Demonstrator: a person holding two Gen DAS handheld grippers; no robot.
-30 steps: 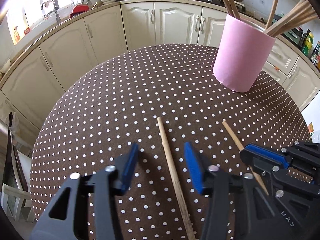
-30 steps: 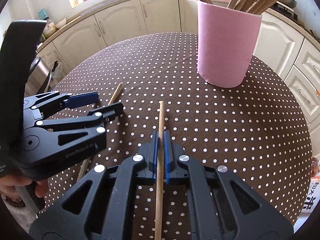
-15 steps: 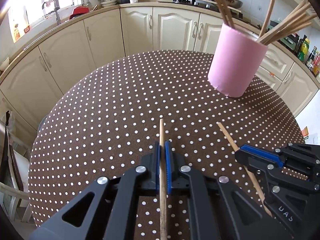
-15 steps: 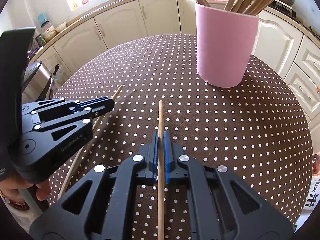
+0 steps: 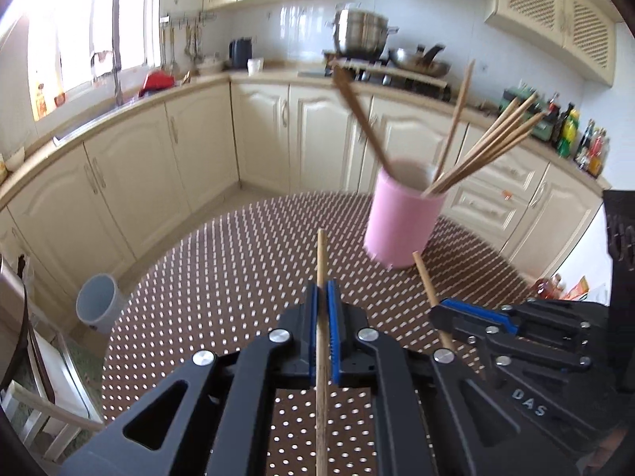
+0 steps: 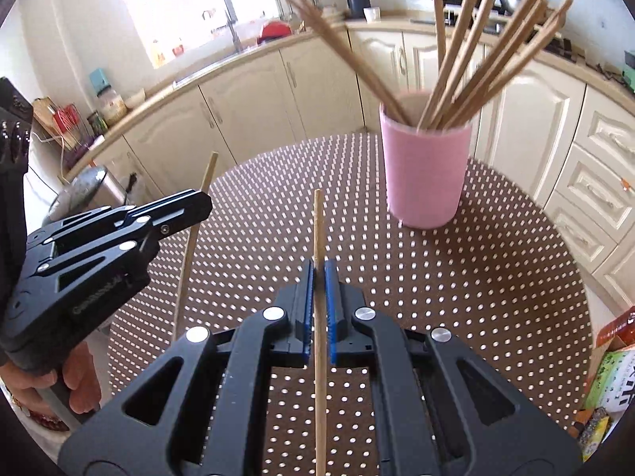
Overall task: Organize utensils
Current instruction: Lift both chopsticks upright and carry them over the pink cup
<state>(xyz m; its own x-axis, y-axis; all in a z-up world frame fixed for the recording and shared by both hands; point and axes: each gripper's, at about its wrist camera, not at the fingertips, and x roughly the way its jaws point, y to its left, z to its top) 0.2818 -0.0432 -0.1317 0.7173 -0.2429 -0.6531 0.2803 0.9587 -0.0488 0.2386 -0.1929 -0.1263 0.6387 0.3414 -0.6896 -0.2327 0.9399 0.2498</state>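
Nearest, the left gripper (image 5: 322,301) has its fingers clamped on one wooden chopstick (image 5: 321,254) and the right gripper (image 6: 318,277) grips another chopstick (image 6: 317,222), both raised above the polka-dot desk (image 6: 496,277), with the pink holder (image 6: 426,174) of sticks standing beyond.

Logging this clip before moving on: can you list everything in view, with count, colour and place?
Chopstick in left gripper: one, light wood, clamped between the blue fingers.
Chopstick in right gripper: one, light wood, clamped likewise.
Holder: one, pink, upright on the table's far side.
Utensils in holder: several, wooden, leaning out; count unclear.
Table: one, round, brown with white dots.
Bin: one, grey, on the floor.
Pot: one, steel, on the stove.
Kettle: one, dark, on the counter.
Left gripper: black, shut.
Right gripper: black, shut.
Hand: one, holding the left gripper's handle.
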